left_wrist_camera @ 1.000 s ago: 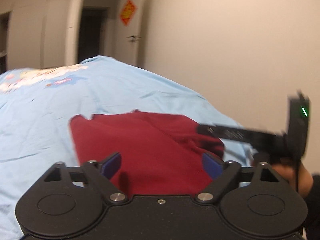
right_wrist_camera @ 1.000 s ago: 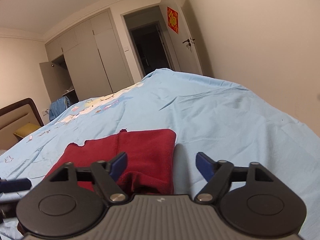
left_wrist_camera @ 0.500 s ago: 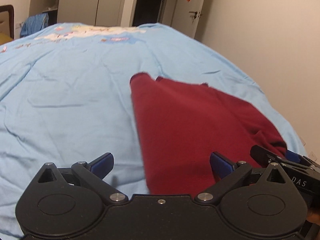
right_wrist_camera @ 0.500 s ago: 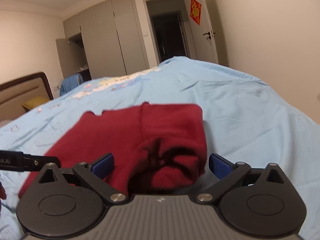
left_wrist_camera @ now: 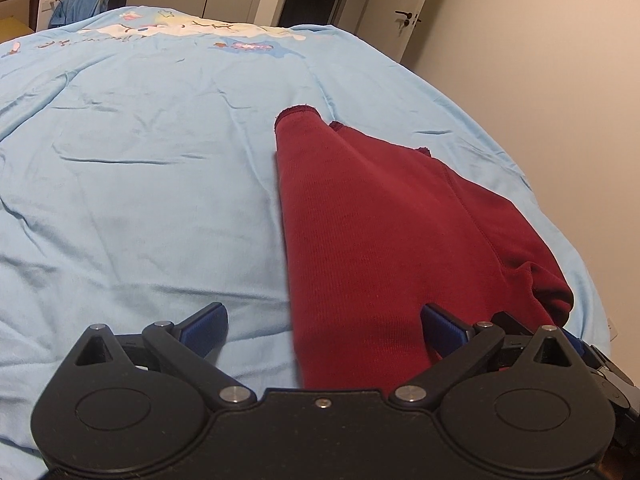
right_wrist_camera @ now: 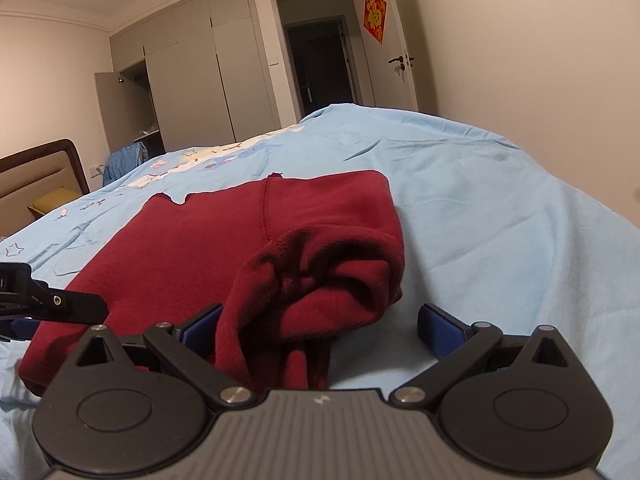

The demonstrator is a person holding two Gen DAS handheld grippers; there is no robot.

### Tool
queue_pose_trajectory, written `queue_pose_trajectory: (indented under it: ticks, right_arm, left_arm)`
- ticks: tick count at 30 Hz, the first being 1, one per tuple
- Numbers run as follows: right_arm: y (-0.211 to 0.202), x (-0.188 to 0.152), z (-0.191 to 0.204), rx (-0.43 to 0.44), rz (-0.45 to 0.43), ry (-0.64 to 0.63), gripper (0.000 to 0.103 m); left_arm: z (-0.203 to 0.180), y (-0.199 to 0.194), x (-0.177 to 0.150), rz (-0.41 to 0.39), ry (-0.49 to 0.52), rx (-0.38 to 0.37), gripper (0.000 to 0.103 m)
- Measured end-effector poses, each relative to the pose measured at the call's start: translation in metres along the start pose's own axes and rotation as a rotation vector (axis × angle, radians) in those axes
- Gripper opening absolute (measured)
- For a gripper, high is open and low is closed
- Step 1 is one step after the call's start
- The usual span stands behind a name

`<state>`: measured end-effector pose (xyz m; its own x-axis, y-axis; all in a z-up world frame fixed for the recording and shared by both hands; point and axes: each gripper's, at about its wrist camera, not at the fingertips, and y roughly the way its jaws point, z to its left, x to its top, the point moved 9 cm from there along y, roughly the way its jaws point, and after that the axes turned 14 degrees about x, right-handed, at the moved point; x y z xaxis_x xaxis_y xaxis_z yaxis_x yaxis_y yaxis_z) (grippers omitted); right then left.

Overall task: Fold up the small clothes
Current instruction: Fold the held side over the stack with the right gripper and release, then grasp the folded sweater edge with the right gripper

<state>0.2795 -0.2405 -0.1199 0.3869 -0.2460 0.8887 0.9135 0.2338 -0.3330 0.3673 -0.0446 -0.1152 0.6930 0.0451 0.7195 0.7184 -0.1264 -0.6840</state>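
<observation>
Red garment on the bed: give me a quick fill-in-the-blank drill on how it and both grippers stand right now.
1. The red garment lies on a light ____ bedsheet.
2. Both the left gripper and the right gripper have their jaws ____.
3. In the right wrist view, the bunched end of the garment lies nearest the ____ gripper.
4. The sign on the door is ____ with gold lettering.

Missing words: blue; open; right; red

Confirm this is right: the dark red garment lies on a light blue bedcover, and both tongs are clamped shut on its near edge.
Not quite. The dark red garment does lie on the light blue bedcover, but both wrist views show the left tongs and right tongs open.
</observation>
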Motion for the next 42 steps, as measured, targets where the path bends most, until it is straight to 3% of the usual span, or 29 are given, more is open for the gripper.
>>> queue_pose_trajectory:
  ticks: [5,7,10,17,20,23,24,25,26,29,31,34,38,42]
  right_arm:
    - [-0.006,0.007,-0.001,0.033,-0.005,0.035,0.103]
    - [-0.016,0.019,-0.003,0.086,-0.087,0.076,0.103]
    - [-0.024,0.04,-0.014,0.097,-0.162,0.114,0.103]
    - [-0.001,0.069,-0.042,0.072,-0.143,0.17,0.099]
    - [0.01,0.071,-0.051,0.073,-0.137,0.208,0.082]
    - [0.023,0.065,-0.057,0.037,-0.094,0.209,0.051]
    - [0.025,0.063,-0.056,0.023,-0.086,0.199,0.038]
    - [0.027,0.062,-0.051,0.017,-0.086,0.17,0.033]
    - [0.027,0.063,-0.045,0.009,-0.089,0.123,0.032]
    - [0.024,0.064,-0.008,-0.049,-0.095,-0.172,0.032]
    - [0.024,0.06,0.022,-0.034,-0.09,-0.356,0.032]
    - [0.029,0.053,0.05,-0.008,-0.068,-0.491,0.032]
    - [0.03,0.055,0.057,0.006,-0.074,-0.488,0.032]
    - [0.029,0.066,0.028,-0.023,-0.081,-0.344,0.032]
  left_arm:
    - [0.001,0.001,-0.001,0.002,-0.005,-0.005,0.102]
    - [0.002,0.002,-0.001,0.004,-0.01,-0.011,0.102]
    - [0.004,0.004,-0.003,0.004,-0.034,-0.016,0.103]
    - [0.004,0.004,-0.005,-0.003,-0.039,-0.014,0.103]
    - [0.004,0.004,-0.004,0.0,-0.039,-0.015,0.103]
    - [0.004,0.004,-0.004,0.001,-0.04,-0.015,0.103]
    - [0.004,0.004,-0.004,0.0,-0.04,-0.015,0.103]
    - [0.004,0.004,-0.004,0.0,-0.04,-0.014,0.103]
    - [0.004,0.004,-0.004,0.0,-0.04,-0.013,0.103]
    - [0.004,0.004,-0.004,-0.001,-0.041,-0.009,0.103]
    - [0.004,0.004,-0.004,-0.002,-0.039,-0.006,0.103]
    - [0.004,0.004,-0.005,-0.002,-0.039,-0.006,0.103]
    - [0.004,0.004,-0.006,-0.002,-0.04,-0.007,0.103]
    - [0.004,0.004,-0.005,-0.002,-0.04,-0.007,0.103]
